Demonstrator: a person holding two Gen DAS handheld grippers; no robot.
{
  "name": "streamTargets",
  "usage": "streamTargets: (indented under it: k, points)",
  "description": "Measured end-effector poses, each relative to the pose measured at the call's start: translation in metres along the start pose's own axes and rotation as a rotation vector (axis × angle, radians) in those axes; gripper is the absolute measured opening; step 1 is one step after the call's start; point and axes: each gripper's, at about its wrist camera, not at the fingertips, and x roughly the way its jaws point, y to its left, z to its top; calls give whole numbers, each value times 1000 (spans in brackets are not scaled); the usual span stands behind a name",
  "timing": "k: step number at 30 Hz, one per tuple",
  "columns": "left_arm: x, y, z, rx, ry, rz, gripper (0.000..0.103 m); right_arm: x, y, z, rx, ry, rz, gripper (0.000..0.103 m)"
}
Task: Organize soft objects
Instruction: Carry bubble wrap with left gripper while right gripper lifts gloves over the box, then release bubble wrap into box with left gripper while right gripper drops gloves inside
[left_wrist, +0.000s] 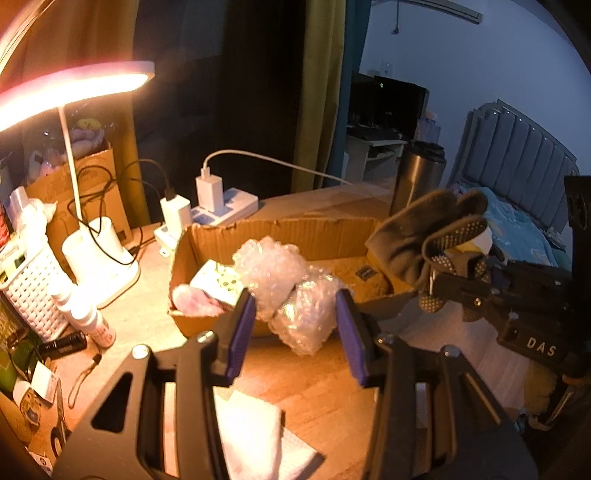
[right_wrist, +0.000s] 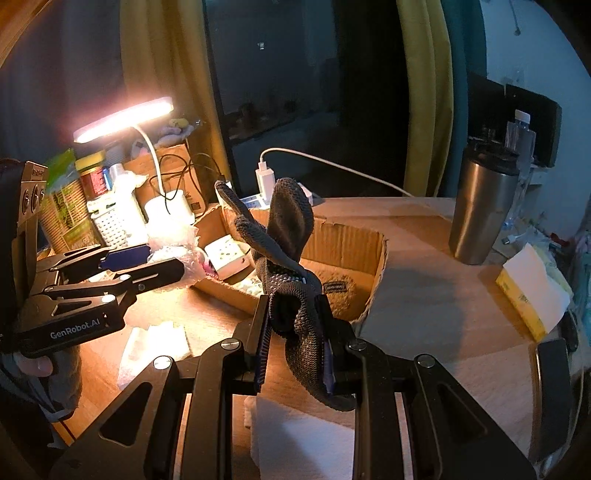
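A cardboard box stands on the wooden desk; it also shows in the right wrist view. A wad of bubble wrap hangs over the box's near wall, between the fingers of my left gripper, whose jaws stand apart without pressing it. My right gripper is shut on a dark knit glove with grip dots and holds it up at the box's near edge; the glove shows in the left wrist view. Inside the box lie a white dotted packet and a pink soft thing.
A lit desk lamp with white base, a power strip with chargers, a white basket and small bottles crowd the left. A steel tumbler and tissue box stand right. White tissues lie near me.
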Motion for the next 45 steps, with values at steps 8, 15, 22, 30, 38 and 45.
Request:
streamTargets:
  k: [8,15,22,30,38,45]
  points:
    - [8,9,8,-12,-24,12,46,6,-3,11,-7,-2,-27,25]
    - [19,20,13,-14,-41,7,47,14,-2,21,-14,-6,-46,25]
    - [36,26,14,-2,-33,15,48,25,-7,27,-16,0,-60,25]
    - [62,29,8,-1,5,27,49,42,-18,30,-5,9,-79,25]
    - [80,33,6,-12,54,35,54,67,-31,34,-5,31,-110,25]
    - [89,36,2,-18,87,25,54,93,-30,38,-38,68,-108,25]
